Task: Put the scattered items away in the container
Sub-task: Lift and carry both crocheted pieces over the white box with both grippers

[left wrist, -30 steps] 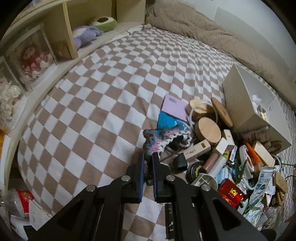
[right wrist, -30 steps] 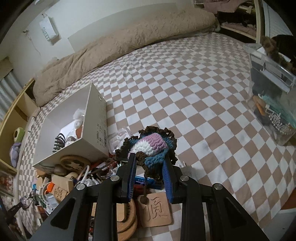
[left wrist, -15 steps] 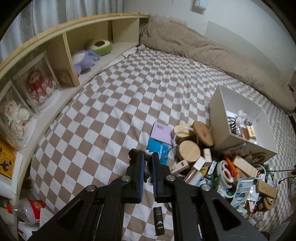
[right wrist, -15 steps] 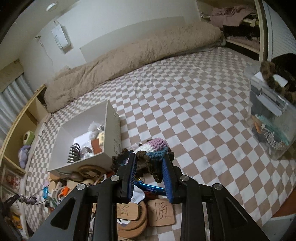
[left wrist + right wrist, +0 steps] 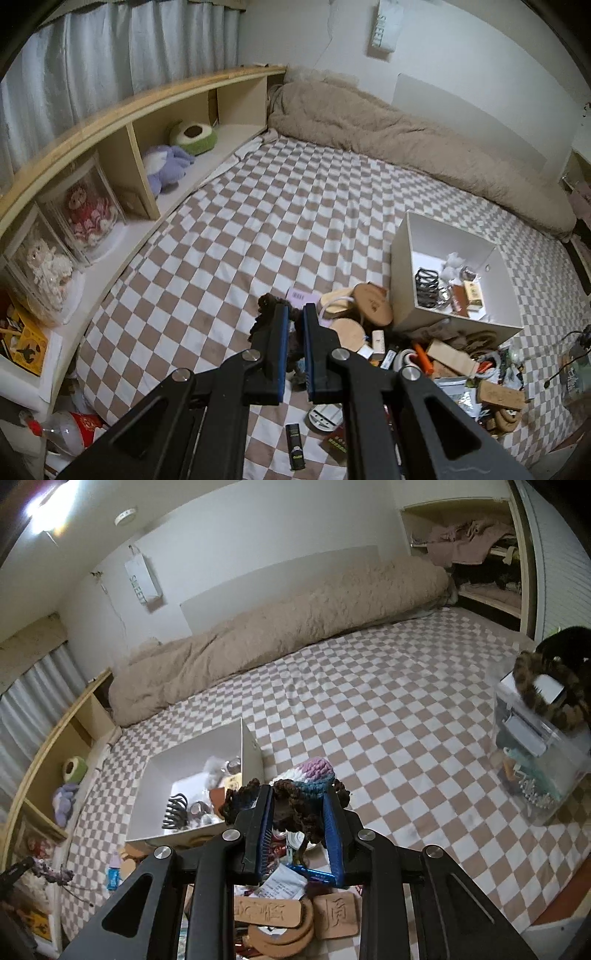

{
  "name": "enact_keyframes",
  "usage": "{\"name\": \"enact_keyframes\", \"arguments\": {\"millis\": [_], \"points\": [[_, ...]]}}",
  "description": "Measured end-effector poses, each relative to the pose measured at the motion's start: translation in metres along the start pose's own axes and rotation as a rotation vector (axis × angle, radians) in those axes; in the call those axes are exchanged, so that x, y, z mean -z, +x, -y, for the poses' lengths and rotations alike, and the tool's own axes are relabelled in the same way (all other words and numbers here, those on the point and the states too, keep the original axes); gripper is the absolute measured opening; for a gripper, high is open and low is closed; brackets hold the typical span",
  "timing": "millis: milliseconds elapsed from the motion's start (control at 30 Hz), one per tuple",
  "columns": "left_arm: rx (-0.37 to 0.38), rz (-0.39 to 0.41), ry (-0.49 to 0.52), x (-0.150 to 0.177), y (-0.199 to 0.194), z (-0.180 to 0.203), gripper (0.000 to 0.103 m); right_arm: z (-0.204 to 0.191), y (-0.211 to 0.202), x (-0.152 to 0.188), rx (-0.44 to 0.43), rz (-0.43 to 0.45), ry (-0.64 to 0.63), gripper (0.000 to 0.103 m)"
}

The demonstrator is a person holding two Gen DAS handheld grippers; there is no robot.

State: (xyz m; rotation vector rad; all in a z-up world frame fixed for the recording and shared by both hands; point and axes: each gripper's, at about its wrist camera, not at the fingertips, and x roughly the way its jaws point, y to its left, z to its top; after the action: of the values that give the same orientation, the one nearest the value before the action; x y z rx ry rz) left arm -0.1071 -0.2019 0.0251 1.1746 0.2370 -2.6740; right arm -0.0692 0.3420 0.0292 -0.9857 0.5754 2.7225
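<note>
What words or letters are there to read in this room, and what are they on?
"SWEET": on the white hanging sign on the wall, letters running down it.
"顺": carved on the square wooden tag in the pile.
Carved characters on the long wooden tag: too blurred to read.
Print on the paper slip, the black tube and the small box in the white box: too small to read.

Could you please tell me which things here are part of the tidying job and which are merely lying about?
Job: white box; crochet piece in right gripper; dark item in left gripper; scattered pile.

Lying about: rolled duvet, shelf toys, clear organiser.
</note>
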Motion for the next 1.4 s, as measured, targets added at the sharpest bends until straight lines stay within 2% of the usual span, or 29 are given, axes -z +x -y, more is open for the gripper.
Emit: {"name": "enact_keyframes", "arguments": {"millis": [433,700,1067,1400], "points": [[0.09,0.054,0.015,-0.035,-0.05,0.046,0.008,-0.006,-0.037,-0.024,-0.027,0.046,0.004,0.027],[0.16,0.079,0.043,-0.059,-0.067,0.086,0.008,-0.034,-0.049,-0.046,-0.07,0.072,-0.028,0.027],[0.229,0.072,0.091,-0.087,-0.053,0.146,0.008,-0.085,-0.031,-0.069,-0.123,0.058,-0.094,0.027],[0.266,0.05,0.144,-0.115,-0.018,0.193,0.008,-0.126,0.004,-0.094,-0.142,0.024,-0.16,0.027]]}}
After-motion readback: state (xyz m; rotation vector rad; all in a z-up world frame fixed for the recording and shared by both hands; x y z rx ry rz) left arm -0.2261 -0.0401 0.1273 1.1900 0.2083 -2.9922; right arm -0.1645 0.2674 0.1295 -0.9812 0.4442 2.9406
